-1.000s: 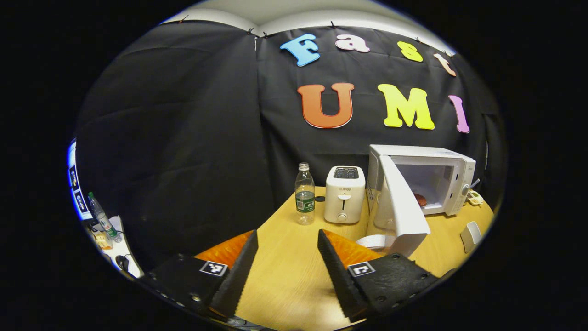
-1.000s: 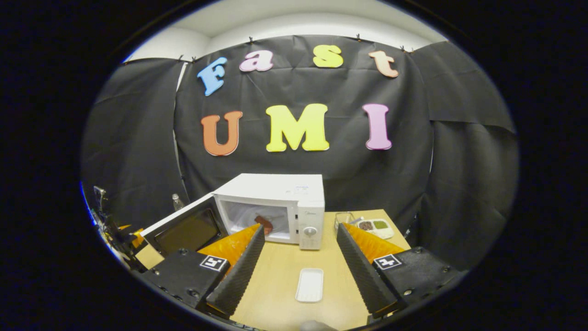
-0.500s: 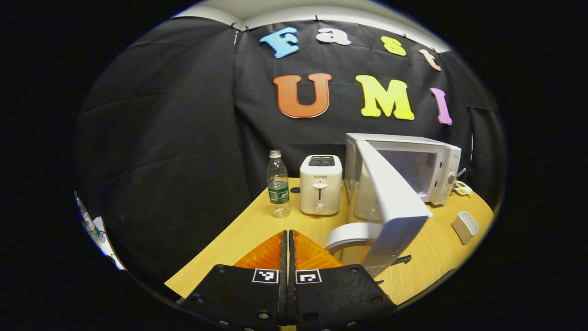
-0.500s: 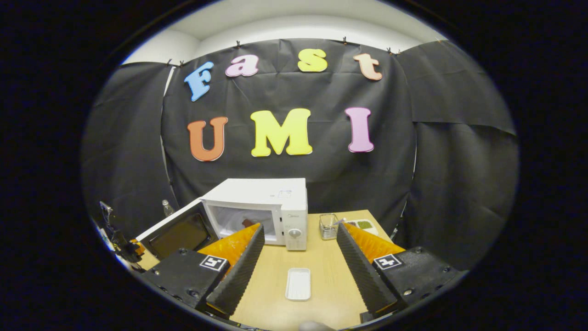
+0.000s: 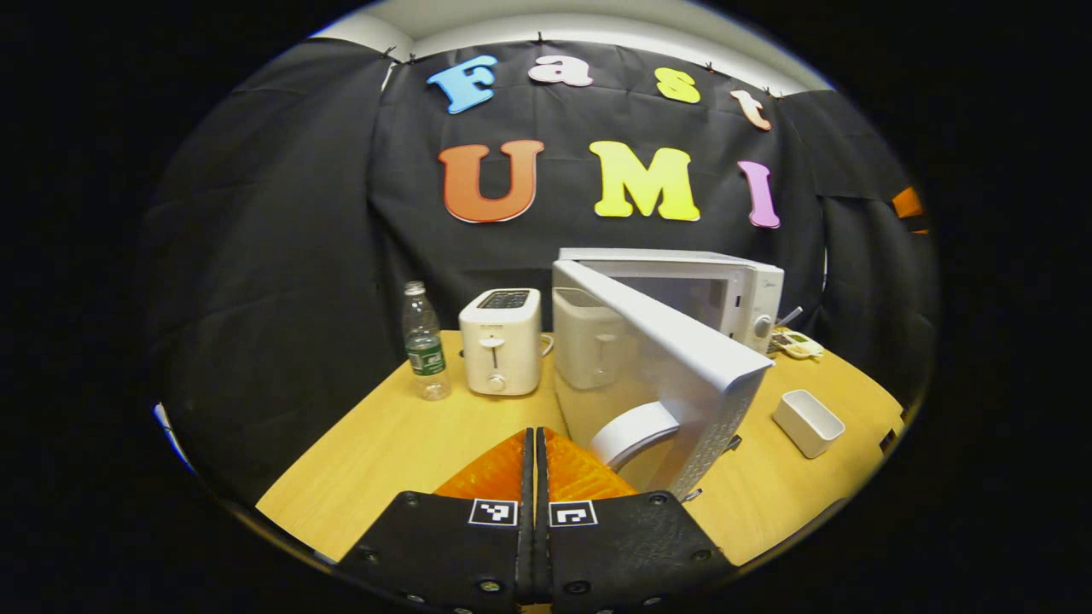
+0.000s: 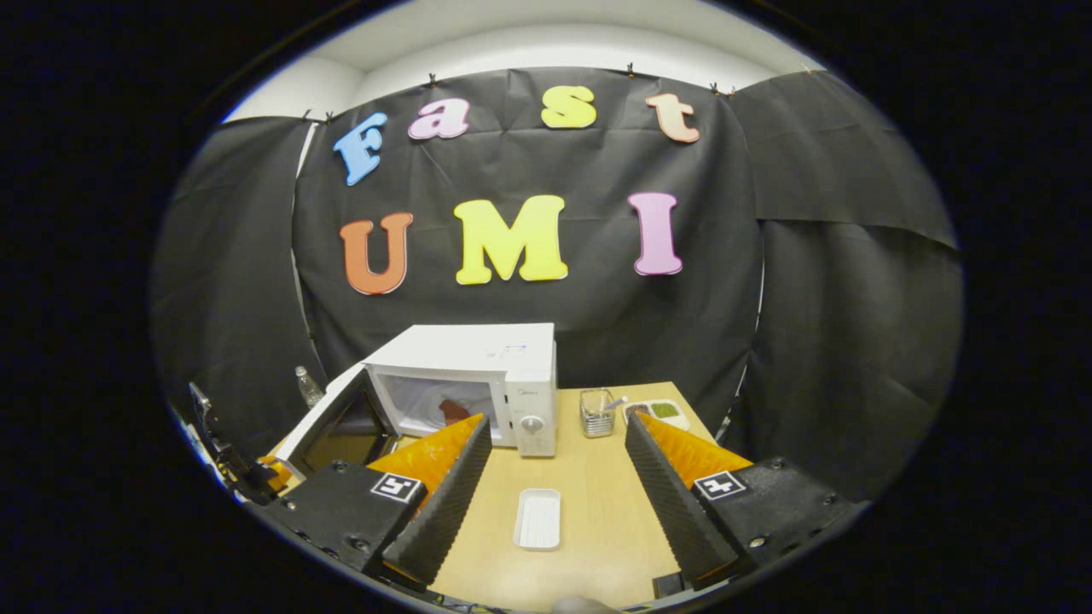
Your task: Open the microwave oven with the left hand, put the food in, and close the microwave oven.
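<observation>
The white microwave (image 6: 478,362) stands at the back of the table with its door (image 6: 337,418) hanging open to the left. A dark red piece of food (image 6: 452,411) lies inside the cavity. In the left gripper view I face the door's outer side (image 5: 674,358), and its curved white handle (image 5: 631,431) is just right of my left gripper (image 5: 535,448). That gripper is shut with nothing between its fingers and stands apart from the handle. My right gripper (image 6: 559,443) is open and empty above the table in front of the microwave.
A white toaster (image 5: 501,341) and a water bottle (image 5: 424,341) stand left of the microwave. A shallow white tray (image 6: 538,518) lies on the wooden table (image 6: 597,503) before the oven. A mesh cup (image 6: 597,412) and a small dish (image 6: 657,412) sit at its right.
My left gripper shut its fingers and swung round to the door's outer side, close to the handle. The right gripper drew back from the microwave; the door looks swung in somewhat.
</observation>
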Tool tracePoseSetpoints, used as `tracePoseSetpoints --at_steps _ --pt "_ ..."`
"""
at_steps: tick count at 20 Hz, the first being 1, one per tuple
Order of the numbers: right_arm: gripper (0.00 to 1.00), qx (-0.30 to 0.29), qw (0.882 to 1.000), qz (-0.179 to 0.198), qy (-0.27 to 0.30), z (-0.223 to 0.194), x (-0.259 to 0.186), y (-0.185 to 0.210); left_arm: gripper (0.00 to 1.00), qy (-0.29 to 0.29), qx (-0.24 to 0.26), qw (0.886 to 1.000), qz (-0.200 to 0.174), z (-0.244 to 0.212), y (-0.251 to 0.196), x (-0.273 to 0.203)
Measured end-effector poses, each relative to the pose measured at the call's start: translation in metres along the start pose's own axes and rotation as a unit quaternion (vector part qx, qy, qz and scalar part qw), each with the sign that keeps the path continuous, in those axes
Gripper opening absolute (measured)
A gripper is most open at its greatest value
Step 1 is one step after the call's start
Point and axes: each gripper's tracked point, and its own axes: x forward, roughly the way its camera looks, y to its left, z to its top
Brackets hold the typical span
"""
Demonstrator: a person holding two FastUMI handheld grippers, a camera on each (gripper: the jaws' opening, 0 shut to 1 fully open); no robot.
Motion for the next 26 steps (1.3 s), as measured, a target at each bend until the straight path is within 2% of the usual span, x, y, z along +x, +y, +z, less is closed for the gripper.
tracePoseSetpoints --at_steps 2,3,4,5,6,7,8,11,12,13,20,22,26 --pt "0.92 0.000 1.000 -0.006 0.003 -0.002 -0.001 -0.012 0.00 -0.004 0.012 1.000 -0.028 0.005 -0.036 0.007" --pt "0.92 0.002 1.000 -0.008 0.005 -0.003 -0.003 -0.018 0.10 -0.009 0.020 0.999 -0.040 0.010 -0.053 0.012" --pt "0.92 0.002 1.000 -0.013 0.007 -0.002 -0.003 -0.024 0.00 -0.012 0.026 0.998 -0.055 0.014 -0.072 0.018" --pt "0.92 0.003 1.000 -0.017 0.006 -0.003 -0.004 -0.032 0.00 -0.017 0.029 0.997 -0.071 0.018 -0.089 0.023" --pt "0.92 0.004 1.000 -0.024 0.007 -0.002 -0.006 -0.041 0.11 -0.019 0.031 0.996 -0.087 0.021 -0.108 0.027" --pt "0.92 0.005 0.999 -0.032 0.007 -0.002 -0.006 -0.050 0.11 -0.025 0.034 0.994 -0.103 0.026 -0.126 0.034" --pt "0.92 0.008 0.999 -0.040 0.007 -0.001 -0.007 -0.060 0.00 -0.028 0.038 0.992 -0.117 0.031 -0.143 0.041" --pt "0.92 0.018 0.998 -0.062 0.014 -0.006 -0.009 -0.088 0.00 -0.035 0.046 0.987 -0.149 0.042 -0.186 0.067" --pt "0.92 0.021 0.997 -0.069 0.014 -0.006 -0.011 -0.098 0.10 -0.041 0.051 0.986 -0.156 0.047 -0.198 0.077" --pt "0.92 0.022 0.997 -0.077 0.014 -0.005 -0.012 -0.107 0.00 -0.044 0.055 0.984 -0.163 0.051 -0.210 0.087" --pt "0.92 0.030 0.993 -0.109 0.024 -0.005 -0.012 -0.146 0.00 -0.061 0.065 0.979 -0.181 0.082 -0.258 0.152" --pt "0.92 0.039 0.992 -0.112 0.030 -0.007 -0.009 -0.153 0.00 -0.063 0.066 0.981 -0.173 0.087 -0.264 0.169" --pt "0.92 0.061 0.991 -0.114 0.041 -0.012 0.002 -0.159 0.00 -0.051 0.039 0.984 -0.166 0.090 -0.273 0.199"
